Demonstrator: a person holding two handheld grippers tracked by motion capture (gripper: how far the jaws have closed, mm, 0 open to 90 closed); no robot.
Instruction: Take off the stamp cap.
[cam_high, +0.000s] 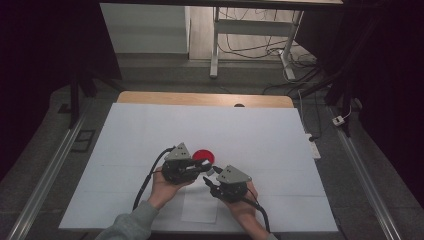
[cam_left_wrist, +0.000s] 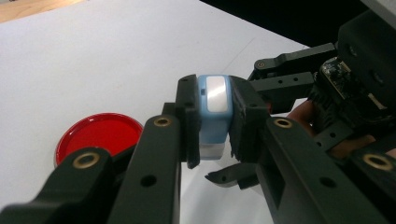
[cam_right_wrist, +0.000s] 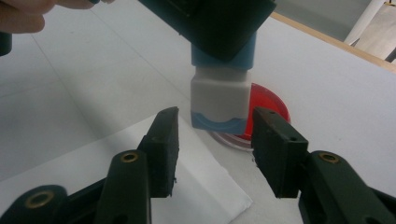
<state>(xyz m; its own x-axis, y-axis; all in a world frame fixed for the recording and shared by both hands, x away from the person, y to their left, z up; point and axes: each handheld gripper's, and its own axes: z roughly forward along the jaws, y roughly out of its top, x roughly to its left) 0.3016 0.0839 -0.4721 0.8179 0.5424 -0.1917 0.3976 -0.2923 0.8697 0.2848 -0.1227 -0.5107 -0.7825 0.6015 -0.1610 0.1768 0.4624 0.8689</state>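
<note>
At frame centre, a small, rigid, likely light blue-and-white block (cam_left_wrist: 214, 114) is clamped by the left gripper (cam_left_wrist: 212, 123), while its white end is flanked by the spread right gripper (cam_right_wrist: 215, 140), where hold could be taken.

Looks like a lab or test room set up for recording: bench (cam_high: 150, 97) with a wooden top covered by white sheets, dark curtains on both sides, metal floor rails (cam_high: 47, 172) running along each side of it. Loose cables (cam_high: 255, 47) trail under a white desk frame (cam_high: 216, 45) at the back, power strip (cam_high: 314, 149) on the grey floor at right
</note>
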